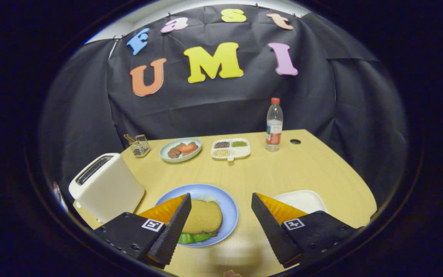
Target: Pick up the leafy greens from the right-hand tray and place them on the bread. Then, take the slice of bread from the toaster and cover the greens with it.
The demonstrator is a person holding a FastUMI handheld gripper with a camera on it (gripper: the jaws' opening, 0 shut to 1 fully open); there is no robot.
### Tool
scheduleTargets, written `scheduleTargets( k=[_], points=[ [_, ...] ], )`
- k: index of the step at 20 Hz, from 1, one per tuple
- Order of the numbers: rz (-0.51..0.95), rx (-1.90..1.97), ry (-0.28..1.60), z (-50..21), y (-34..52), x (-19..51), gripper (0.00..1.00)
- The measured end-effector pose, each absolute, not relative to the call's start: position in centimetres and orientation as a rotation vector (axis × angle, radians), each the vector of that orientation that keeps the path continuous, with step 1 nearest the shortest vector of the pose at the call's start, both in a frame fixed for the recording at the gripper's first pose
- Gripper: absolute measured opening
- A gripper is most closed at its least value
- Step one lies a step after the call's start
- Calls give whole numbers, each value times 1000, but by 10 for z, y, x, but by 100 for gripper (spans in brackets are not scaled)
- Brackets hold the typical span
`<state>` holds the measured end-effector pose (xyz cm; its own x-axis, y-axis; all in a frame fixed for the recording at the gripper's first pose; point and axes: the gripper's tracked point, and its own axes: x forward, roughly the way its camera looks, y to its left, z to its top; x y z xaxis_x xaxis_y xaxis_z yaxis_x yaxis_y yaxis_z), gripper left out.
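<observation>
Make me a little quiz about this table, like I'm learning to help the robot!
1. True or false: the slice of bread on the blue plate covers the greens.
2. What is the gripper holding? A) bread B) nothing C) bottle
3. Fill in: the toaster stands beside the blue ____.

Key:
1. True; green leaves poke out under the slice.
2. B; its jaws are open and apart.
3. plate
</observation>
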<state>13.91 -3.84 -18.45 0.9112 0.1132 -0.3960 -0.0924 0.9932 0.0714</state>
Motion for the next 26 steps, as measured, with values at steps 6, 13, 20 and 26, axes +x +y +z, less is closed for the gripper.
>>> scheduleTargets(
  k=[6,13,20,26],
  points=[
    [32,29,209,-111,-49,61,96],
    [-30,1,55,-56,-59,-42,96],
    [-6,-20,-32,-35,-68,-119,96],
    [8,13,-46,-45,-72,-135,96]
  ],
)
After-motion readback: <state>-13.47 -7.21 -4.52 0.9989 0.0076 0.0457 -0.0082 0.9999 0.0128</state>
